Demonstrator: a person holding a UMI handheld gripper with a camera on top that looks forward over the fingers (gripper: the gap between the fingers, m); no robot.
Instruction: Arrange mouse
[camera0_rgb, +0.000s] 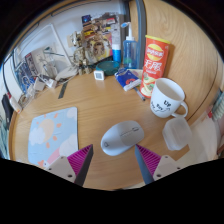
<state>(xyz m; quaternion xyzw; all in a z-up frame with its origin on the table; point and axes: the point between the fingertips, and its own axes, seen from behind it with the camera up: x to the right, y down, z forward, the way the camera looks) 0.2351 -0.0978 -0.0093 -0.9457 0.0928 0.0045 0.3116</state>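
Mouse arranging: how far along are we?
Done: nothing visibly yet; the mouse lies on the bare desk, beside the mouse pad, not on it. In hand: the gripper has its fingers open, with the mouse just ahead and between them, not gripped. Left: close on the mouse and, probably, move it onto the pad. The mug stands clear beyond.

Surface: a light wooden desk (95, 105) with visible grain fills most of the view.
Back wall: a pale wall (75, 15) rises behind the desk's far edge.
Far edge: clutter of small items (95, 45) and cables lines the back of the desk.
Light: even and soft, with faint shadows on the wood.
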